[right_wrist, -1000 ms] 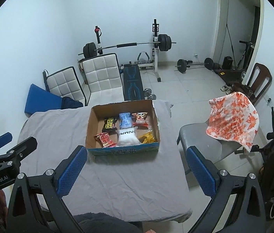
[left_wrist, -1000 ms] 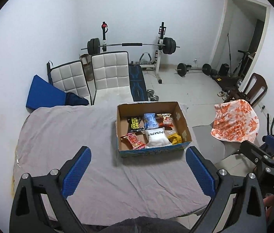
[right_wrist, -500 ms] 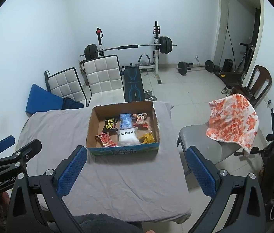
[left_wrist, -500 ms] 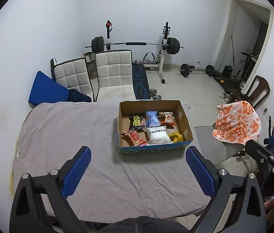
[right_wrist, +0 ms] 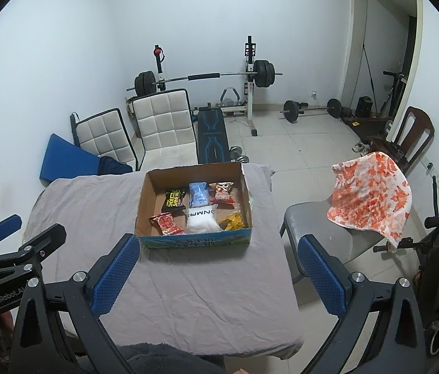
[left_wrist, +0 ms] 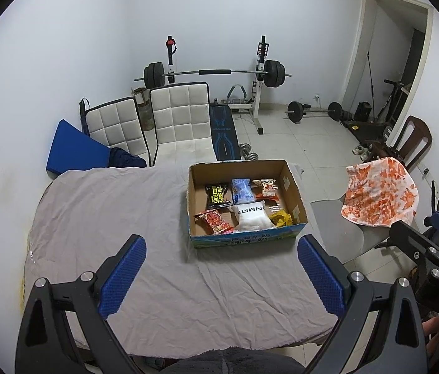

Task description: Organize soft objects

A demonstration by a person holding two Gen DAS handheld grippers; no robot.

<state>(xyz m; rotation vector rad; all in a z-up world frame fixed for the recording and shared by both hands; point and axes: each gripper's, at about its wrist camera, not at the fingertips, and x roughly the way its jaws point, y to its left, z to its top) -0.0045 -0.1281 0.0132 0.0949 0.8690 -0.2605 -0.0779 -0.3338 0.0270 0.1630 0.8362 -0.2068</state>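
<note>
Soft packets (left_wrist: pixel 244 201) all lie inside the cardboard box (left_wrist: pixel 294 193) at frame centre; none shows on the grey cloth (left_wrist: pixel 110 205); left gripper (left_wrist: pixel 221 275) and right gripper (right_wrist: pixel 216 272) hover low, jaws spread, empty; fits sorted or awaiting unpacking.

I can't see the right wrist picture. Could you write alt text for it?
An open cardboard box holding six soft packets sits on a table covered with a grey cloth. The open, empty right hand-held gripper frames it from below, and gym equipment stands behind.
</note>
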